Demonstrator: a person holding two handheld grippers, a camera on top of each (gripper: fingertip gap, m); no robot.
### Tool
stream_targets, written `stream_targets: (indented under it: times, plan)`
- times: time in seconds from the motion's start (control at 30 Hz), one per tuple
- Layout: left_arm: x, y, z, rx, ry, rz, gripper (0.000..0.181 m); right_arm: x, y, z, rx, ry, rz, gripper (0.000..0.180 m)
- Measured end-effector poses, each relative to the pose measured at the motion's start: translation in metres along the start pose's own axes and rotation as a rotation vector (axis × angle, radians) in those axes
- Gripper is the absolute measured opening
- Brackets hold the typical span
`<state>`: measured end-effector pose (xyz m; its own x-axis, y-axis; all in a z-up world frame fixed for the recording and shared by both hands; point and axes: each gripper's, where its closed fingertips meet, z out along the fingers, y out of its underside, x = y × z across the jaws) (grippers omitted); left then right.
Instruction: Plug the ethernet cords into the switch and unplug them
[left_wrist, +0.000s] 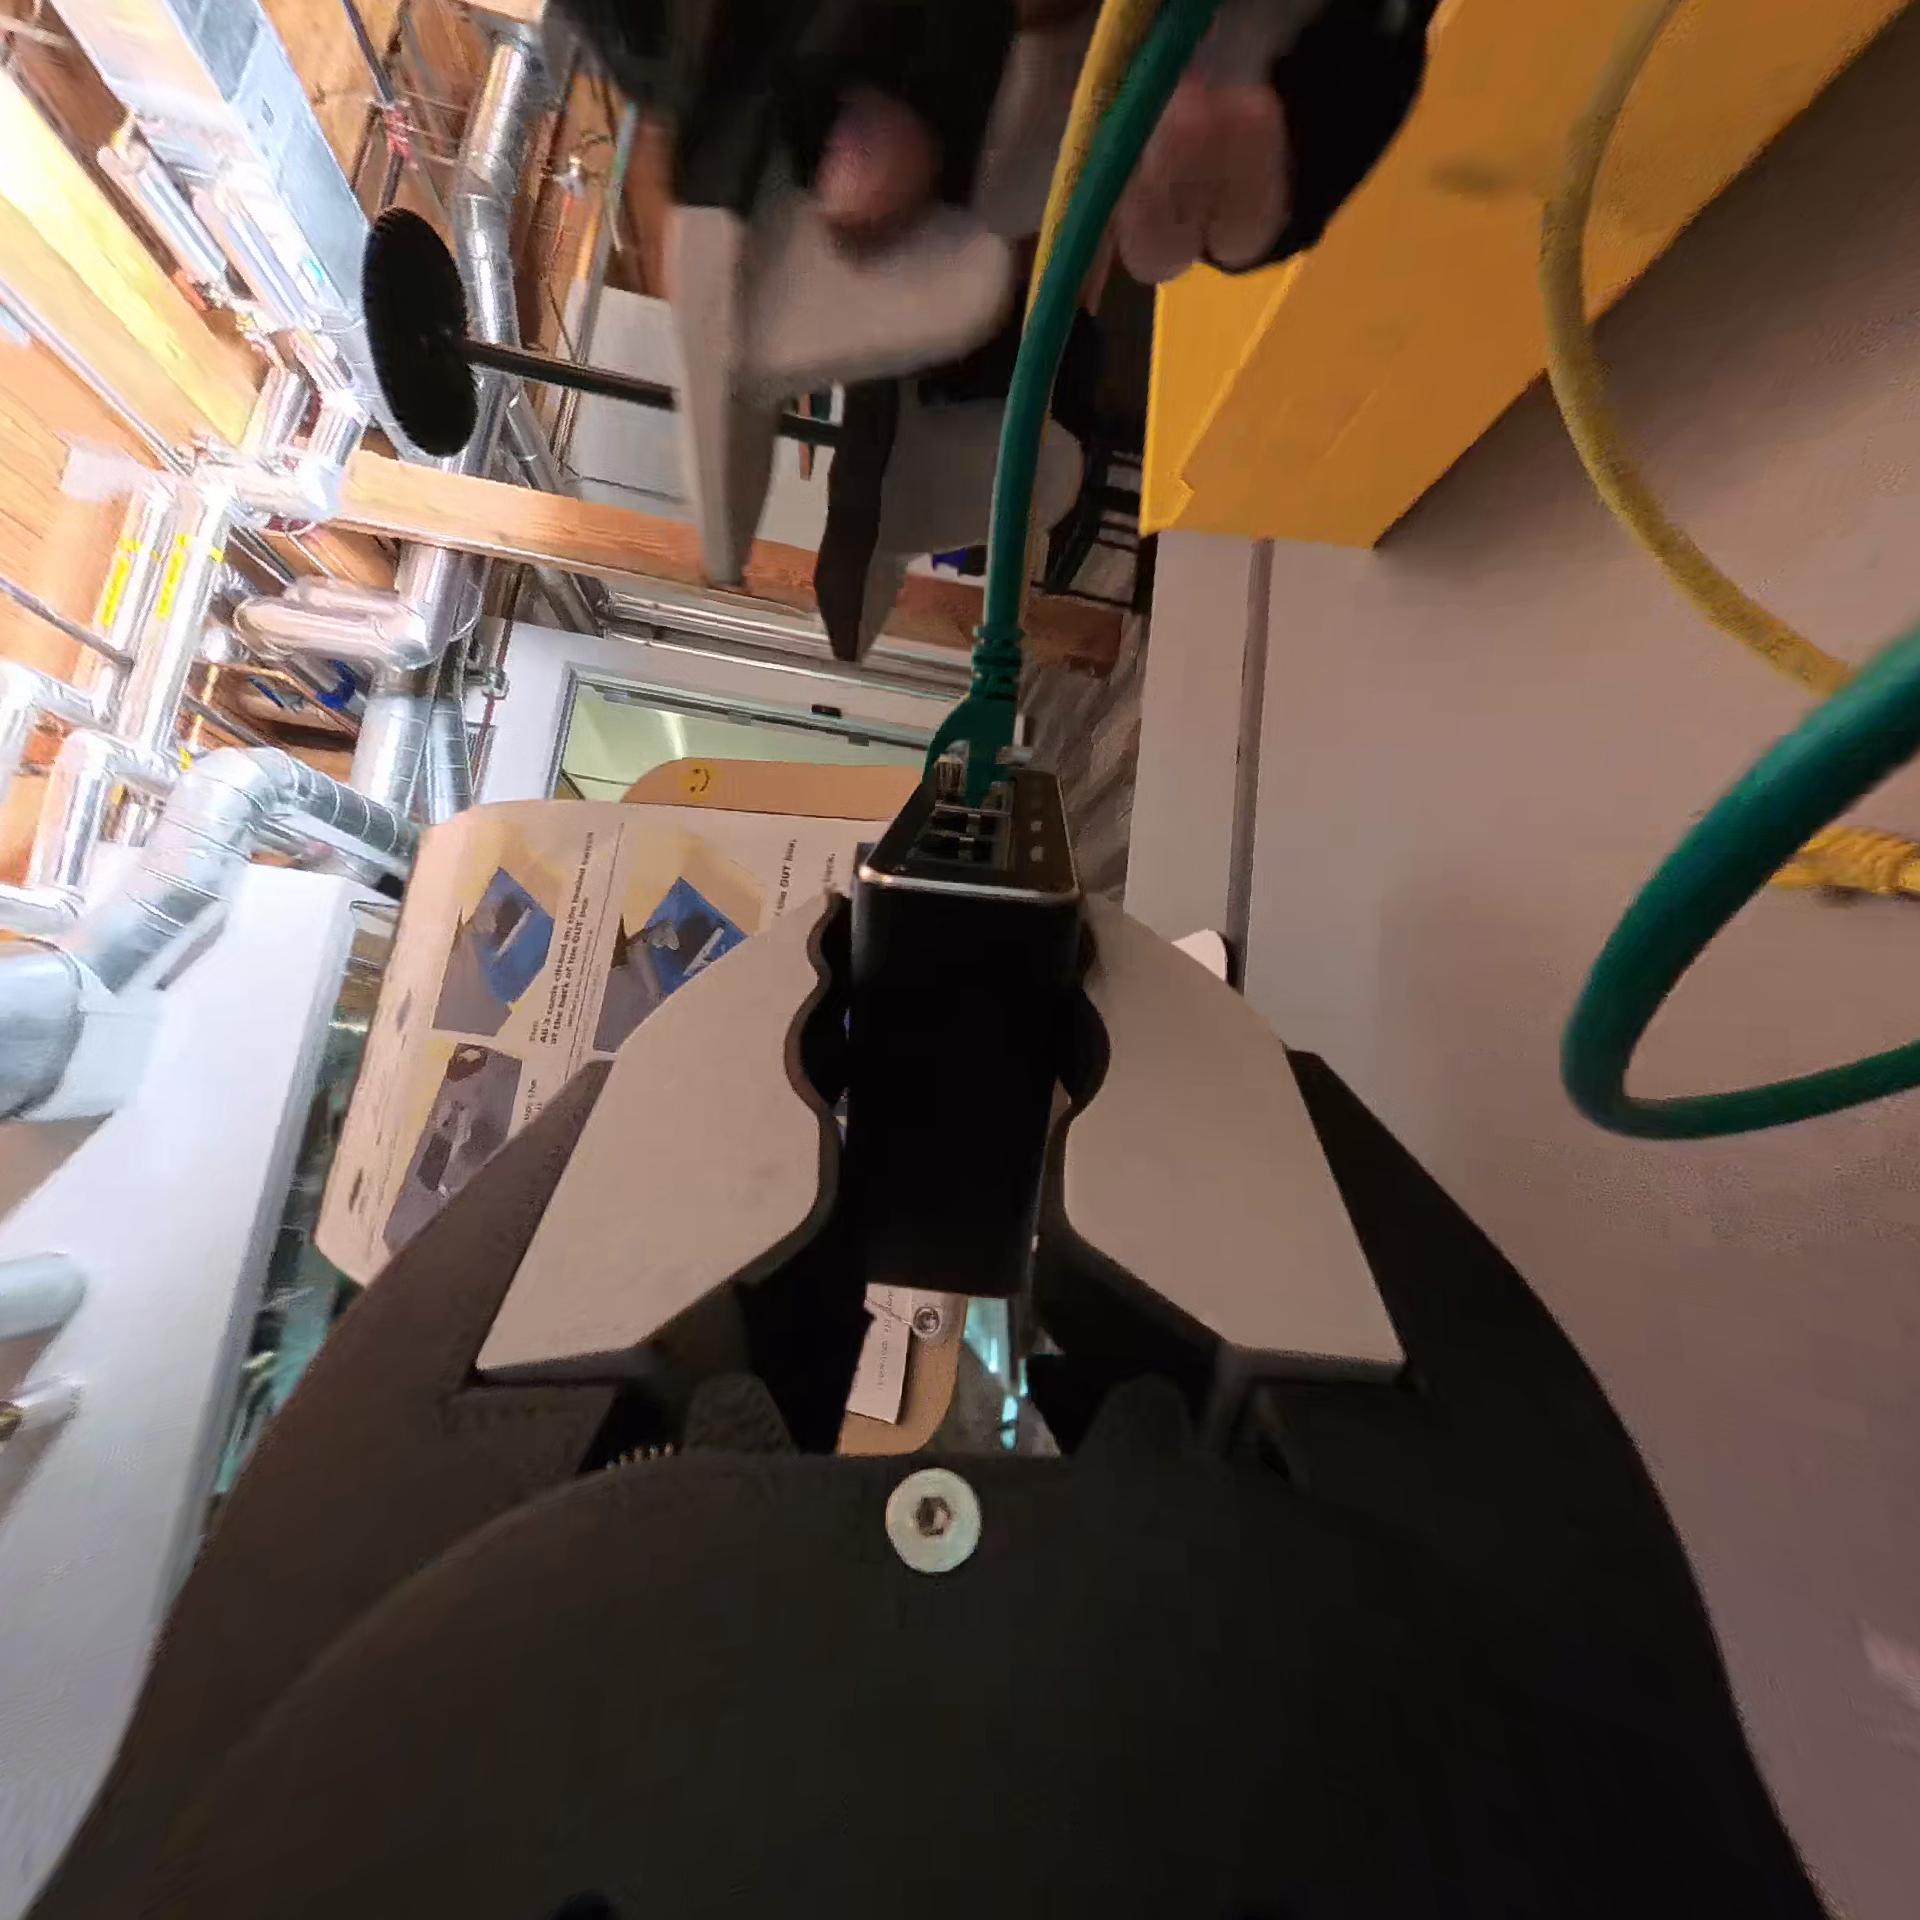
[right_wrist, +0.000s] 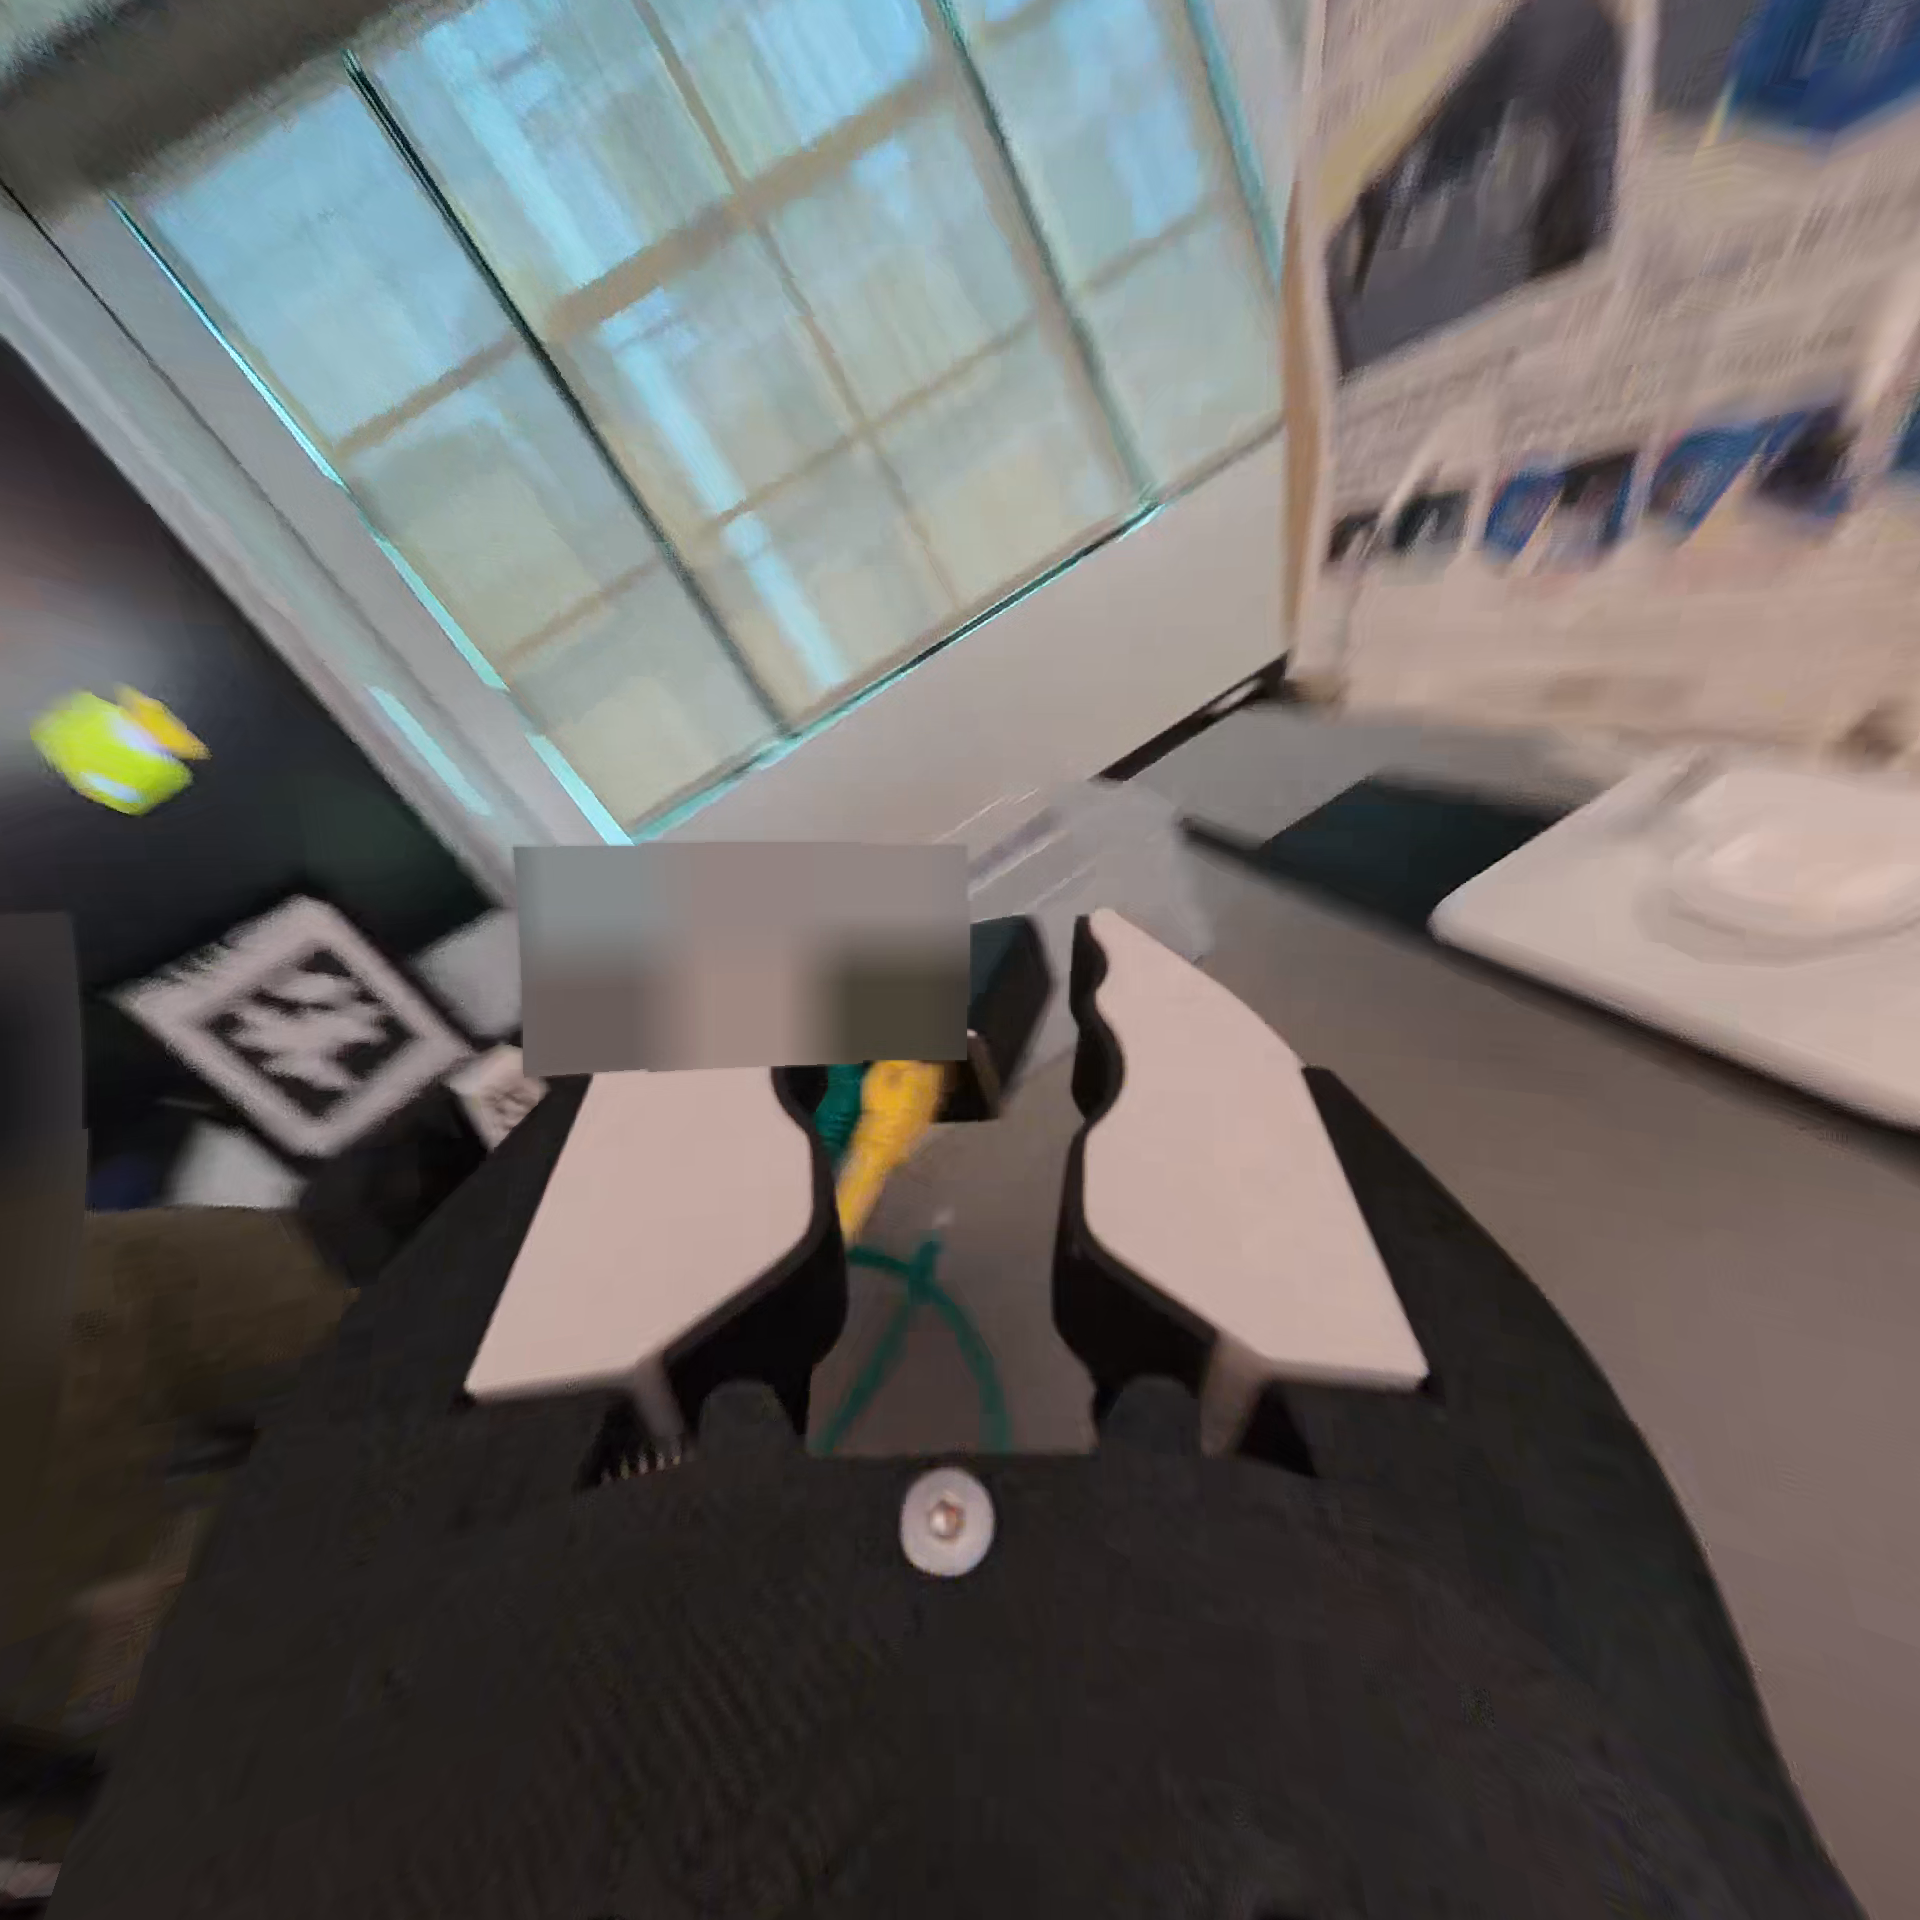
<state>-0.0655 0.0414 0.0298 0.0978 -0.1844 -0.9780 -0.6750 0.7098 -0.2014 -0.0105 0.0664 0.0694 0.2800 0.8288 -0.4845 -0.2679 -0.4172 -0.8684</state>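
Note:
My left gripper (left_wrist: 961, 1039) is shut on the black switch (left_wrist: 956, 1091) and holds it by its two sides, ports facing away. A green ethernet cord (left_wrist: 1023, 416) is plugged into a far port by its plug (left_wrist: 982, 717); its slack loops at the right (left_wrist: 1704, 894). A yellow cord (left_wrist: 1621, 457) lies on the grey table, its plug (left_wrist: 1860, 868) loose. My right gripper (right_wrist: 966, 1081) is open, jaws well apart, left tip under a mosaic patch. The yellow plug (right_wrist: 894, 1122) and green cord (right_wrist: 914, 1309) show between its fingers, ungripped. It also shows blurred in the left wrist view (left_wrist: 831, 301).
A yellow box (left_wrist: 1351, 312) stands on the grey table (left_wrist: 1558, 1351). A cardboard sheet with printed pictures (left_wrist: 540, 987) stands behind the switch. A white flat device (right_wrist: 1714, 935) lies at the right. A window (right_wrist: 727, 364) is behind. A person's hand (left_wrist: 1205, 197) is at the top. The tips of one gripper are about 8 centimetres away from the tips of the other.

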Motion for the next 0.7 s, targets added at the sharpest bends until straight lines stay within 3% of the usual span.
stream_targets:
  times: [0.1, 0.2, 0.27, 0.33, 0.57, 0.7]
  plan:
    - [-0.019, -0.015, -0.014, 0.062, 0.012, -0.101, 0.037, -0.007, -0.015, -0.012, 0.05, 0.124, -0.441, 0.041]
    - [-0.039, -0.042, -0.032, 0.206, 0.036, -0.254, 0.037, -0.023, 0.002, -0.008, -0.063, 0.181, -0.843, 0.048]
    - [-0.049, -0.06, -0.045, 0.297, 0.061, -0.341, 0.037, -0.048, 0.027, 0.003, -0.129, 0.087, -1.067, 0.057]
    - [-0.054, -0.072, -0.055, 0.364, 0.104, -0.4, 0.037, -0.072, 0.045, 0.014, -0.142, 0.009, -1.231, 0.053]
    - [-0.046, -0.102, -0.079, 0.536, 0.317, -0.519, 0.038, -0.117, 0.057, 0.022, -0.129, -0.11, -1.344, 0.033]
    - [-0.043, -0.094, -0.071, 0.466, 0.304, -0.514, 0.039, -0.109, 0.056, 0.018, -0.235, -0.075, -1.325, 0.033]
